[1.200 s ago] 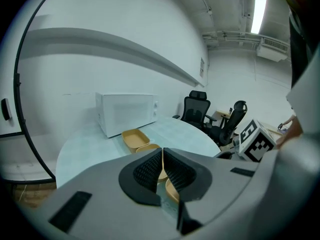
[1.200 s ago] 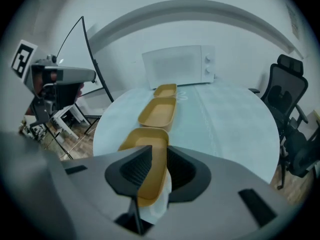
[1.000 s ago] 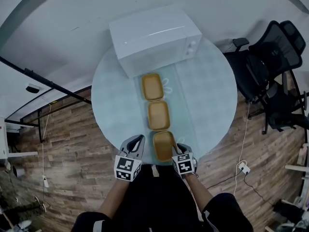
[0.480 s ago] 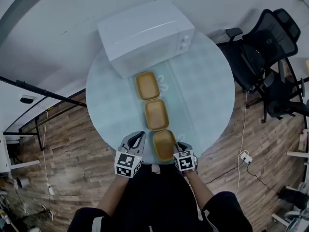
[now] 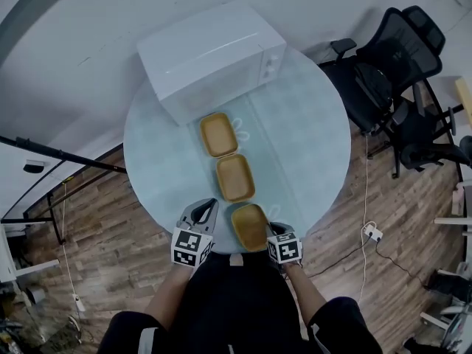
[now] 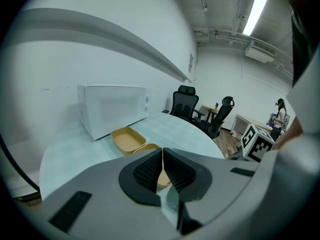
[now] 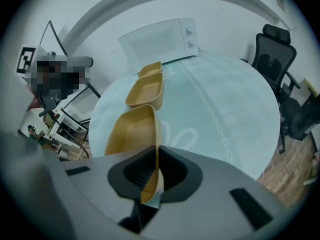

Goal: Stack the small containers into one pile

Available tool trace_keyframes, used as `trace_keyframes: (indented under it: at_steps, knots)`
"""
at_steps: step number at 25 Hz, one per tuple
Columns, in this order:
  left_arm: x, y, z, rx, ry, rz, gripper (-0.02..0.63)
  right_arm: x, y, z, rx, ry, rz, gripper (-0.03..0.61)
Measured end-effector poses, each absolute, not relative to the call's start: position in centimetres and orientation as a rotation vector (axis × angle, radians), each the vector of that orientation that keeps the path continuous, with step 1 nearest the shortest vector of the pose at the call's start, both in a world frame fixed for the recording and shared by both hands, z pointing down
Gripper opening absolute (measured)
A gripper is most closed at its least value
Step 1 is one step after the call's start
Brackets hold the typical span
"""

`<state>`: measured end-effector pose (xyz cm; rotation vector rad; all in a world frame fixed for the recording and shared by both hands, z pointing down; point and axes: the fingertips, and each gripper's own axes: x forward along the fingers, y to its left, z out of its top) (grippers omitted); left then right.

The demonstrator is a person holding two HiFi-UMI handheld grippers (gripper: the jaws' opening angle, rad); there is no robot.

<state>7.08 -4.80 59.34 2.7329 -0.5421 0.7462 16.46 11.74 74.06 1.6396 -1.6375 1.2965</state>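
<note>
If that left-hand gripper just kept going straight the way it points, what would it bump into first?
Most likely the middle tan plastic container in the row: it lies just beyond the left gripper's closed jaws. Depth is unclear, so that is only probable.

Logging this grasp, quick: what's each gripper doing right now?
Left gripper: shut, nothing between its jaws.
Right gripper: shut on the nearest container, at its rim.

A white microwave (image 5: 210,54) stands on the round table (image 5: 310,135) beside black chairs (image 5: 383,80).
</note>
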Motion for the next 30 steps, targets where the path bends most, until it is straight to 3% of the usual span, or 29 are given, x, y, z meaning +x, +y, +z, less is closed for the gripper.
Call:
trace_keyframes:
  at_steps: [15,30]
  knots:
    - [7.2,-5.0,60.3,2.735,-0.476,0.730,0.020,16.8,10.1,66.6,1.739,-1.732,1.328,0.037]
    - [1.2,-8.2,58.9,2.658,-0.755,0.661,0.020,19.4,1.6,65.6,1.747,-1.761,1.459,0.037]
